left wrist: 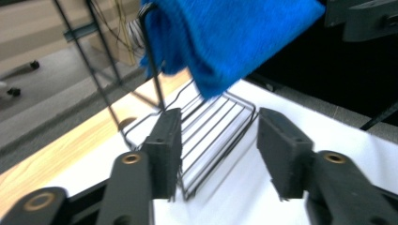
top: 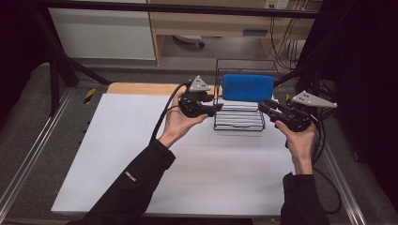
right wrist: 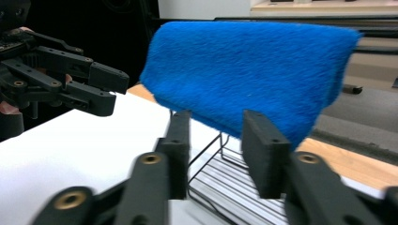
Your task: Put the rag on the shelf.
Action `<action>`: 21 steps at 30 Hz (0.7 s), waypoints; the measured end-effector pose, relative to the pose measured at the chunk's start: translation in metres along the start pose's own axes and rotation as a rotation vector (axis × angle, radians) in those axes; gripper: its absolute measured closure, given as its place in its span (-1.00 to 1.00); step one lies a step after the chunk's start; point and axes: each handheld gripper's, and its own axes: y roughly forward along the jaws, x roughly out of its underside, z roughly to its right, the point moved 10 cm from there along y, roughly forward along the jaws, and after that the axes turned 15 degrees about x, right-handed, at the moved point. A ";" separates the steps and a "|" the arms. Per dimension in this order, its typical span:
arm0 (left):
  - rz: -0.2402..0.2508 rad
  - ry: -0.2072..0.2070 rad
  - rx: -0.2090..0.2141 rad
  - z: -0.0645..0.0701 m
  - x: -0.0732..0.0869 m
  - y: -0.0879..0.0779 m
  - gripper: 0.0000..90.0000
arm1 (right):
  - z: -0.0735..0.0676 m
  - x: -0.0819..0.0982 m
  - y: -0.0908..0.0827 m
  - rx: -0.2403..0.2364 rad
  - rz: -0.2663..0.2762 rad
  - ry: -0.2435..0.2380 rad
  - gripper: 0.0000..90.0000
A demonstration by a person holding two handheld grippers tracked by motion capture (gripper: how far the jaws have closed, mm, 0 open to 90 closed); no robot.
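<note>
A folded blue towel [top: 248, 87] hangs over the top bar of a black wire rack [top: 238, 119] at the far middle of the table. My left gripper [top: 217, 108] sits just left of the rack, jaws apart and empty. From the other side my right gripper [top: 262, 106] points in, also open. In the left gripper view the jaws [left wrist: 218, 145] frame the rack's base [left wrist: 206, 136], with the towel [left wrist: 234, 37] above them. In the right gripper view the open jaws [right wrist: 216, 145] stand just under the towel's lower edge [right wrist: 248, 70], and the left gripper [right wrist: 105, 91] shows beyond.
A white sheet [top: 141, 154] covers the table, with a wooden strip [top: 141, 88] along its far edge. Metal rails run down both sides. Black frame posts and cables [top: 281, 42] stand behind the rack. The person's forearms reach in from the near edge.
</note>
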 end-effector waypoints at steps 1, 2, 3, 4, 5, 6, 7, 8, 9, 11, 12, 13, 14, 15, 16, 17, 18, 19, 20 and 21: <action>-0.002 -0.001 -0.004 0.000 0.003 -0.004 0.07 | -0.003 0.001 0.000 -0.001 -0.004 0.003 0.27; -0.004 -0.002 -0.012 -0.001 0.006 -0.007 0.04 | -0.005 0.002 -0.001 -0.001 -0.010 0.001 0.19; -0.012 -0.001 -0.019 -0.002 0.010 -0.011 0.00 | -0.007 0.003 -0.001 0.002 -0.014 -0.002 0.12; -0.019 0.000 -0.024 -0.003 0.014 -0.014 -0.05 | -0.010 0.004 -0.001 0.004 -0.016 -0.006 0.05; -0.020 -0.001 -0.028 -0.003 0.019 -0.019 -0.11 | -0.012 0.005 -0.001 0.000 -0.021 -0.005 -0.03; -0.013 -0.002 -0.033 -0.004 0.023 -0.023 -0.14 | -0.015 0.007 -0.001 -0.002 -0.026 -0.003 -0.11; -0.008 -0.004 -0.035 -0.005 0.028 -0.027 -0.17 | -0.018 0.008 -0.001 -0.004 -0.028 -0.004 -0.17; -0.001 -0.008 -0.034 -0.006 0.033 -0.031 -0.20 | -0.020 0.010 -0.002 -0.005 -0.032 -0.007 -0.22; 0.000 -0.016 -0.034 -0.007 0.039 -0.035 -0.24 | -0.021 0.012 -0.002 -0.006 -0.036 -0.006 -0.29; -0.004 -0.037 -0.048 -0.010 0.051 -0.043 -0.30 | -0.024 0.017 -0.001 -0.010 -0.047 -0.008 -0.40; -0.009 -0.044 -0.054 -0.012 0.057 -0.047 -0.34 | -0.025 0.020 -0.001 -0.013 -0.053 -0.005 -0.44; -0.012 -0.050 -0.059 -0.013 0.064 -0.051 -0.39 | -0.027 0.023 -0.001 -0.022 -0.064 -0.001 -0.49; -0.016 -0.056 -0.065 -0.015 0.070 -0.054 -0.42 | -0.028 0.026 -0.001 -0.030 -0.075 0.009 -0.53; -0.022 -0.062 -0.071 -0.016 0.077 -0.058 -0.47 | -0.030 0.029 -0.001 -0.039 -0.085 0.014 -0.56; -0.027 -0.066 -0.078 -0.017 0.083 -0.062 -0.52 | -0.031 0.032 0.000 -0.043 -0.092 0.016 -0.60; -0.032 -0.070 -0.084 -0.018 0.089 -0.066 -0.56 | -0.032 0.034 0.000 -0.043 -0.095 0.018 -0.62; -0.037 -0.074 -0.089 -0.019 0.096 -0.070 -0.60 | -0.033 0.037 0.000 -0.045 -0.097 0.019 -0.65; -0.039 -0.078 -0.091 -0.020 0.102 -0.074 -0.63 | -0.034 0.040 0.000 -0.045 -0.104 0.018 -0.69; -0.040 -0.084 -0.096 -0.020 0.108 -0.078 -0.66 | -0.034 0.043 0.000 -0.046 -0.111 0.018 -0.72; -0.041 -0.090 -0.102 -0.021 0.115 -0.081 -0.69 | -0.035 0.046 0.001 -0.047 -0.120 0.018 -0.74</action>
